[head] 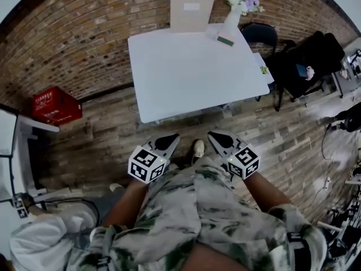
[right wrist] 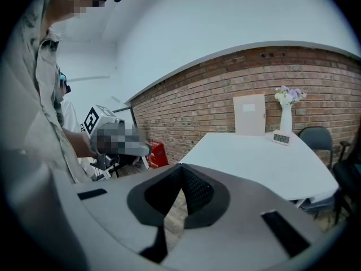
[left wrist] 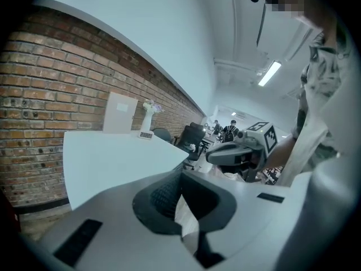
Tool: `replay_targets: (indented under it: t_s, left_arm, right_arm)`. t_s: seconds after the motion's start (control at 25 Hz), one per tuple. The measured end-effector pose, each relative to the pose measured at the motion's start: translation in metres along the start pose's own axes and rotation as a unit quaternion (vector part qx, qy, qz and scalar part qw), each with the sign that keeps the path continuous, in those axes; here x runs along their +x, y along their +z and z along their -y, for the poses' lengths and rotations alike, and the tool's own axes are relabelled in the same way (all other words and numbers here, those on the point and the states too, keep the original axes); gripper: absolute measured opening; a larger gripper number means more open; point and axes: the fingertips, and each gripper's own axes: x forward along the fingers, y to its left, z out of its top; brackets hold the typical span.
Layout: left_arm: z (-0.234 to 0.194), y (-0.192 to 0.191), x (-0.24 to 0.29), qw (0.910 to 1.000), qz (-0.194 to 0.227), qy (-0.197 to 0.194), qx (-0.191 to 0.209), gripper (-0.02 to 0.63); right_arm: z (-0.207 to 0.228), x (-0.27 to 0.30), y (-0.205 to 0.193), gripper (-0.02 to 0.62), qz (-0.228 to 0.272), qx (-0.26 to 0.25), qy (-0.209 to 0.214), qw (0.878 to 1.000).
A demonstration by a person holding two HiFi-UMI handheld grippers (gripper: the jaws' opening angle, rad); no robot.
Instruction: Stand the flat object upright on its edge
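Nearest, close in front of the person's patterned shirt [head: 192, 208], the left gripper [head: 168, 141] and the right gripper [head: 216, 138] hang side by side above the wooden plank floor [head: 107, 129]. They are a little apart and both point toward the table. Each has its jaws clenched together with nothing between them, as each gripper view shows. A light shoe [head: 198, 148] shows on the floor between the two.

Just beyond stands the white table [head: 186, 78]. At its far edge, against the brick wall [head: 84, 33], the flat beige panel [head: 192, 10] stands upright; whether it leans on the wall I cannot tell. Near it on the right is a white vase [head: 232, 18] with pale flowers, and just in front of the vase lies a small clock [head: 225, 40].

A red crate [head: 55, 106] sits on the floor at the left by the wall. A black chair [head: 259, 35] stands at the table's far right.
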Motion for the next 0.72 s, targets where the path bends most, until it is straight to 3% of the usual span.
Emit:
replay_targets:
  t_s: [0.2,0.48,0.72]
  left_arm:
    - [0.004,0.009,0.009,0.9999,0.013,0.009,0.006,0.025]
    - [0.023,0.009,0.028,0.9992,0.010,0.038,-0.010,0.024]
    - [0.072,0.025,0.078,0.9983,0.022,0.048,-0.026,0.023]
  right_arm:
    - [0.001,-0.007,-0.004,0.020,-0.005,-0.005,0.008,1.000]
    - [0.018,-0.022,-0.004,0.021,-0.004,-0.023,0.054,0.998]
    - [0.062,-0.071,0.000,0.020,0.000,-0.033,0.083,0.996]
